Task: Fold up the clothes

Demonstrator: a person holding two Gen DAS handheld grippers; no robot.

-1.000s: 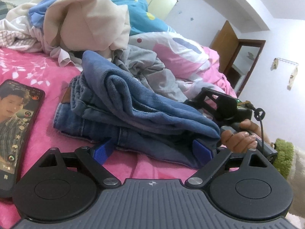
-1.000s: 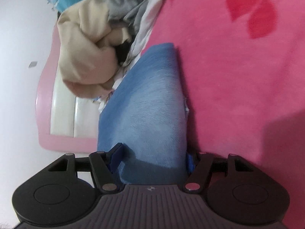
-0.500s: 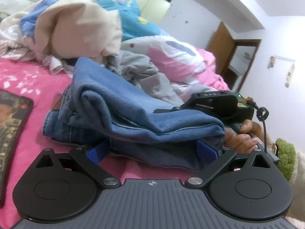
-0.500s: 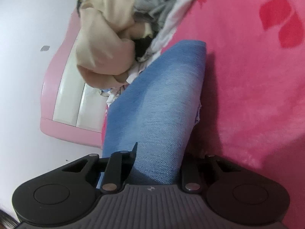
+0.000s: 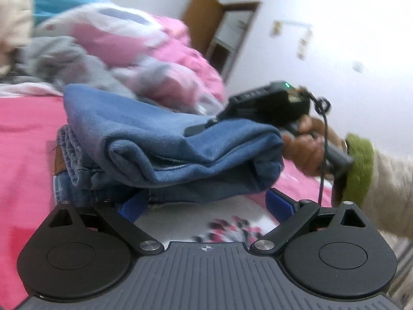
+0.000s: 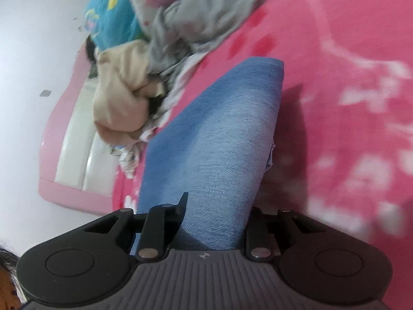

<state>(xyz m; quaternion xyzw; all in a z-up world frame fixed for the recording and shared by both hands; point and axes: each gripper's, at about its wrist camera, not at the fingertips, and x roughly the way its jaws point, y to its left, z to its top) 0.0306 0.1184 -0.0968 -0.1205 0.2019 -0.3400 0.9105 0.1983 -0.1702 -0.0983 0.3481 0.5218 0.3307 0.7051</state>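
Note:
The folded blue jeans (image 5: 167,142) hang as a thick bundle just above the pink bedspread (image 5: 23,134). My left gripper (image 5: 206,204) stands wide open beneath the bundle's near edge, its blue pads (image 5: 281,204) showing on either side. My right gripper (image 6: 215,214) is clamped on one end of the jeans (image 6: 219,142), denim bulging between its fingers while the jaws ease slightly open. In the left wrist view its upper finger (image 5: 204,126) lies on top of the jeans, held by a hand (image 5: 304,149).
A heap of unfolded clothes lies behind: a grey garment (image 5: 64,59), a beige one (image 6: 121,98), and a pink-and-white quilt (image 5: 167,59). A pink headboard (image 6: 72,155) ends the bed. A doorway (image 5: 227,33) stands at the back wall.
Both grippers swung sideways with the jeans, and the bundle came up off the bed. The right jaws narrowed onto the denim. The phone dropped out of the left wrist view.

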